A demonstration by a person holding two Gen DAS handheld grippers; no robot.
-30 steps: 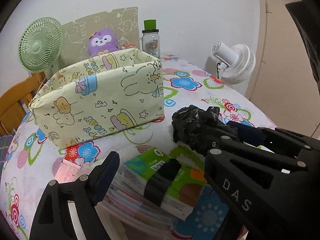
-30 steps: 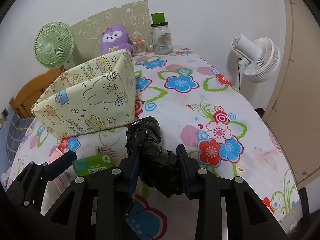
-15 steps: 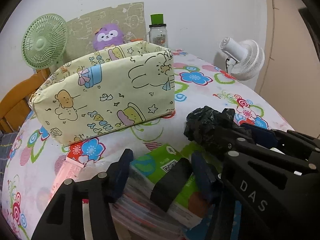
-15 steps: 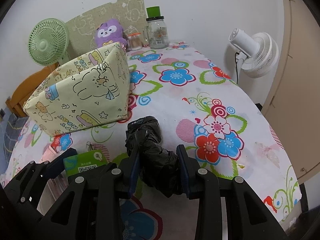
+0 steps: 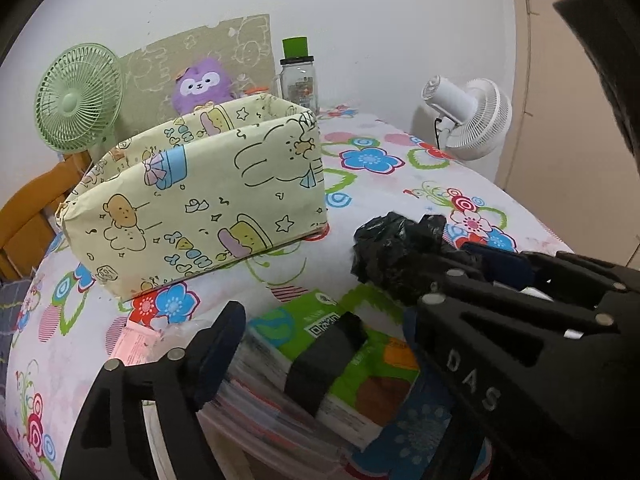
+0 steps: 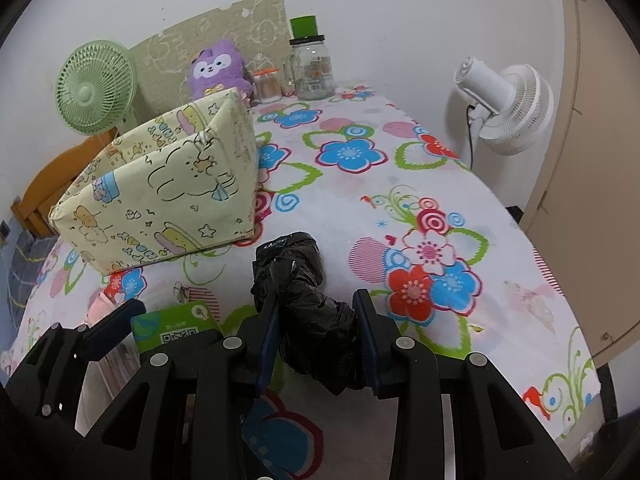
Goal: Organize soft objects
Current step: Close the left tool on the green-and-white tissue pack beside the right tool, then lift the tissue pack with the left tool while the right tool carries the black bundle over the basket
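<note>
Right gripper is clamped on the black plastic bag bundle, pads squeezing its back half while the front end sticks out toward the yellow cartoon-print box. Left gripper has its jaws opening right now, one on each side of the green tissue pack, not pressing on it as far as I can tell. That pack sits on a stack of packets in front of the box on the flowery tabletop, with the bundle just to its right.

My guess for the step: get a proper hold on the tissue pack, then drop both soft things into the box. I'd centre the jaws across the pack's short sides and squeeze gently, since it'll squash and can slide off the slippery stack underneath. The crinkly bag could slip too. Lift clear of the box's near wall, it looks floppy. The purple plush behind the box is probably next.
</note>
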